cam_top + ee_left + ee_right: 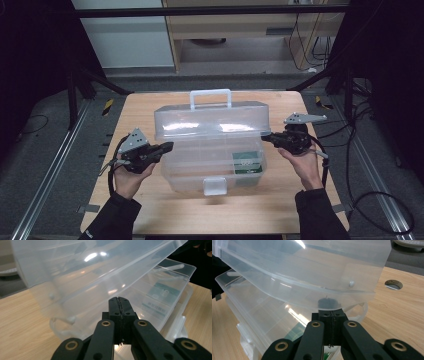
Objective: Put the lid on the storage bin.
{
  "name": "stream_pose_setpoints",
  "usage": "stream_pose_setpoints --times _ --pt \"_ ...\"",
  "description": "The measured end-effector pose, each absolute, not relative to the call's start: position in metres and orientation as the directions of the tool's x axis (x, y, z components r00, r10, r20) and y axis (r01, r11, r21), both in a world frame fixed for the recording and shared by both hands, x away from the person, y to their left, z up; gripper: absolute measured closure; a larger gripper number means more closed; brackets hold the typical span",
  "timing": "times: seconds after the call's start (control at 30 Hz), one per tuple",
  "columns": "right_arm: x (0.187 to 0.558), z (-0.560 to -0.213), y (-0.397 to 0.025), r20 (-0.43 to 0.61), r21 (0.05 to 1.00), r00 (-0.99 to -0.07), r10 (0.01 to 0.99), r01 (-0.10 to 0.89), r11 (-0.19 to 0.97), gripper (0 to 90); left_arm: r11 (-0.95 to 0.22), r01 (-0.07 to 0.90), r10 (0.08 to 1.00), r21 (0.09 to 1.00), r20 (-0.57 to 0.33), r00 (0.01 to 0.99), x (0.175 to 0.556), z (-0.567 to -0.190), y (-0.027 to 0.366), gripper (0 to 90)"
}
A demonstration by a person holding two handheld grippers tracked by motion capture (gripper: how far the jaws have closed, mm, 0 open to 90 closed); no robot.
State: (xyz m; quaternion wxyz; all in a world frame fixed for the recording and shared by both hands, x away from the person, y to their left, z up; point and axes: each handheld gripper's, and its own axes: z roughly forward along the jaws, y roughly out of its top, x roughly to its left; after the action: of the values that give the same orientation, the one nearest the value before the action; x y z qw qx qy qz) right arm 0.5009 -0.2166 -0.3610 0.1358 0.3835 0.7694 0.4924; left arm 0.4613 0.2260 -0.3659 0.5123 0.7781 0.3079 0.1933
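Note:
A clear plastic toolbox [200, 170] stands in the middle of the wooden table [145, 110]. Its lid [212, 120] with a white handle [210, 97] is tilted up, apart from the base. A teal packet [247, 162] lies inside at the right. My left gripper [169, 146] is shut, its tips at the left end of the box under the raised lid [87, 267]; in the left gripper view the gripper [118, 300] holds nothing. My right gripper [264, 137] is shut too, and its tips [329, 313] sit just under the lid's edge [312, 267] at the right end.
A white latch [215, 186] hangs at the box's front. A round ring or hole [393, 284] shows in the table beyond the box's right end. Cables [360, 165] trail off the table's right side. A wooden cabinet [240, 30] stands behind the table.

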Motion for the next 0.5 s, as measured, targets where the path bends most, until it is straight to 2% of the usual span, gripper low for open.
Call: stream_pose_setpoints --times 0.5 --pt "0.495 -0.369 -0.217 0.161 0.851 -0.672 0.723 0.466 0.243 90.0 -0.263 0.308 0.701 0.914 -0.038 0.712 0.462 -0.374 0.247 89.8"
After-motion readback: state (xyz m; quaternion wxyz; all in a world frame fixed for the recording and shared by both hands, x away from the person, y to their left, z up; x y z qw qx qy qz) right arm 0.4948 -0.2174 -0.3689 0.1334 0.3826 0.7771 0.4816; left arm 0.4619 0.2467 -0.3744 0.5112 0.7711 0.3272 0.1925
